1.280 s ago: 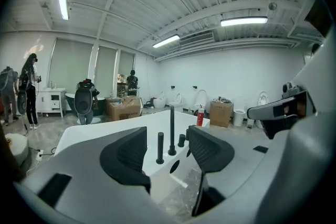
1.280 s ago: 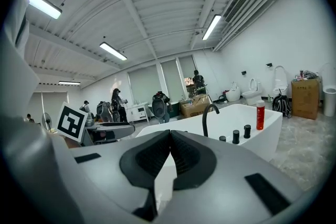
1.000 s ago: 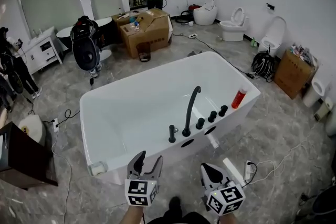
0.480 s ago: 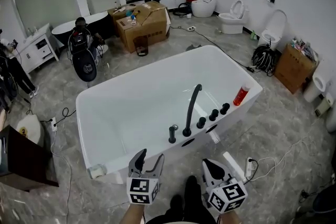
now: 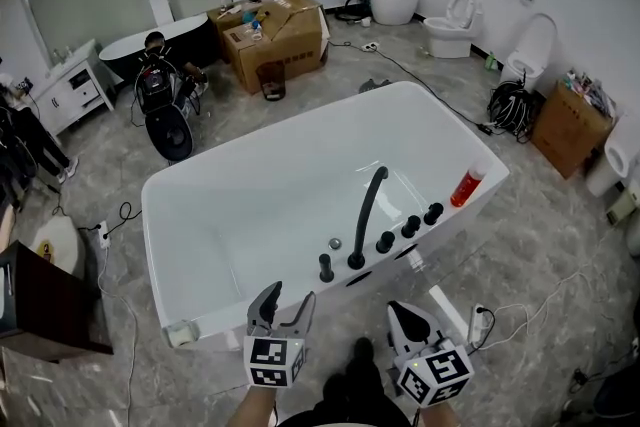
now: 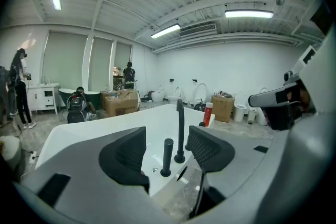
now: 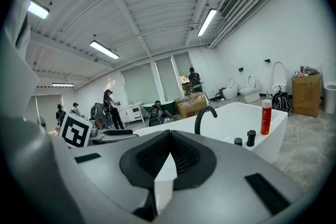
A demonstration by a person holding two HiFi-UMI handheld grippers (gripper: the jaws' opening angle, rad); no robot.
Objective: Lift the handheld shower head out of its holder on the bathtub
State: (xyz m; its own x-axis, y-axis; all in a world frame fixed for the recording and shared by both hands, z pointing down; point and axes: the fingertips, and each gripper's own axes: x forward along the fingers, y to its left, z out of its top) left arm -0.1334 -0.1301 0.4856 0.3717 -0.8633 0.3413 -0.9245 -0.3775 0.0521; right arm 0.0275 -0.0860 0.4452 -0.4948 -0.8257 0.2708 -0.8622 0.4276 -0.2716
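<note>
Left claw (image 5: 284, 301) (image 6: 165, 150): is being held low over the floor (image 5: 545, 245) just short of the bathtub's near rim, jaws standing apart with nothing between them; the handheld shower head is showing through the gap in the left gripper view.

Right claw (image 5: 404, 315) (image 7: 169, 157): is hanging beside it to the right, pads pressed together, carrying nothing.

Handheld shower head (image 5: 326, 267) (image 6: 167, 156): a black cylinder, is standing upright in its holder on the near rim, ahead of the left claw and apart from it.

Curved black spout (image 5: 365, 215): is rising just right of the shower head. Black knobs (image 5: 410, 226) are lining the rim further right, and a red bottle (image 5: 466, 185) is standing near the right corner.

Bathtub (image 5: 250, 215): white, is sitting at an angle with open floor running along all its visible sides; cables are trailing across the floor at right.

Cardboard boxes (image 5: 275, 35) and toilets (image 5: 452, 25): are standing well beyond the far rim, along the walls.

Change since the earlier frames: the near rim and shower head are sitting slightly closer to the claws; the shower head is still seated, the left jaws are staying apart and the right ones together.
</note>
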